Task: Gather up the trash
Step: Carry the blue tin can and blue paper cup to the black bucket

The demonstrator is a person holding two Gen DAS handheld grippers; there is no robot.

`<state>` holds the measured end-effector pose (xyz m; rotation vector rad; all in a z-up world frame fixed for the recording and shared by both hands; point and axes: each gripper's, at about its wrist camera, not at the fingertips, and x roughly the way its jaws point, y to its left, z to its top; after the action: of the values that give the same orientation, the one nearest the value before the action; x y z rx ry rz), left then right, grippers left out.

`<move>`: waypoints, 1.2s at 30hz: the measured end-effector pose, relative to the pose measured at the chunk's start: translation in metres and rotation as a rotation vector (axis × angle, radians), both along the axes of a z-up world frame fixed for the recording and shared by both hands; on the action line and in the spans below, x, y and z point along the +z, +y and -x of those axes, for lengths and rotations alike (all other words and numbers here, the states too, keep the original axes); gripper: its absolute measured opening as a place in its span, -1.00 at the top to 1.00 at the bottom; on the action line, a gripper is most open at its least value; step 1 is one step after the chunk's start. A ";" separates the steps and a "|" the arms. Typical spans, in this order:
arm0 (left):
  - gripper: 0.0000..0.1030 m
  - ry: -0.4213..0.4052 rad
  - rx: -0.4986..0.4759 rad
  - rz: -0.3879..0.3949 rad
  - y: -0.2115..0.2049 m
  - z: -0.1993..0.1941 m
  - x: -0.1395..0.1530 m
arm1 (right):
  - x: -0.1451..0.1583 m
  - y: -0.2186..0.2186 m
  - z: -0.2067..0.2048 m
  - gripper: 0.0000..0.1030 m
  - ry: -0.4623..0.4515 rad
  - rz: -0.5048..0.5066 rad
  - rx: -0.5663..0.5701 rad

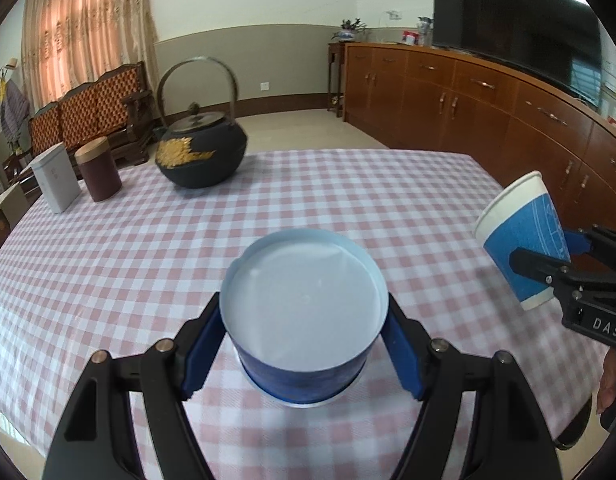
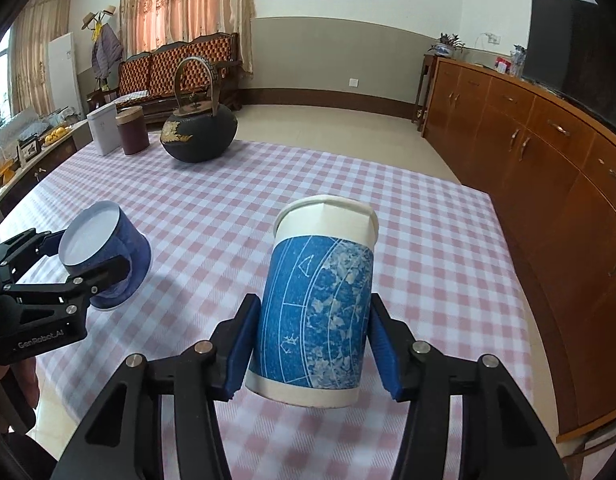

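My left gripper is shut on a short blue paper cup, whose open mouth faces the camera and shows a white inside. In the right wrist view this cup is tilted just above the checked cloth in the left gripper. My right gripper is shut on a taller blue and white paper cup with a squashed rim, held clear of the table. The left wrist view shows that cup tilted at the far right in the right gripper.
A pink and white checked tablecloth covers the table. A black iron teapot, a brown canister and a white tin stand at the far left. A wooden sideboard runs along the right, close to the table's edge.
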<state>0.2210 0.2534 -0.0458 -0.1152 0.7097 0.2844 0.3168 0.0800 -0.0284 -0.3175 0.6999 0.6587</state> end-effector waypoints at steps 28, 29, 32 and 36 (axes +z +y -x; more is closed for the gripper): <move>-0.46 -0.070 -0.206 -0.024 -0.128 0.057 0.045 | 0.062 -0.155 0.105 -0.07 -0.109 -0.064 -0.174; -0.46 -0.073 -0.219 -0.024 -0.134 0.057 0.047 | 0.063 -0.159 0.107 -0.07 -0.111 -0.064 -0.180; -0.46 -0.083 -0.254 -0.021 -0.152 0.060 0.050 | 0.067 -0.179 0.115 -0.07 -0.120 -0.069 -0.209; -0.45 -0.087 -0.304 -0.021 -0.177 0.059 0.051 | 0.068 -0.208 0.122 -0.07 -0.127 -0.075 -0.260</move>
<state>0.1624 0.0764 0.0050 0.0015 0.6271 -0.0045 0.1949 -0.1276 0.0399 -0.1933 0.5809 0.4124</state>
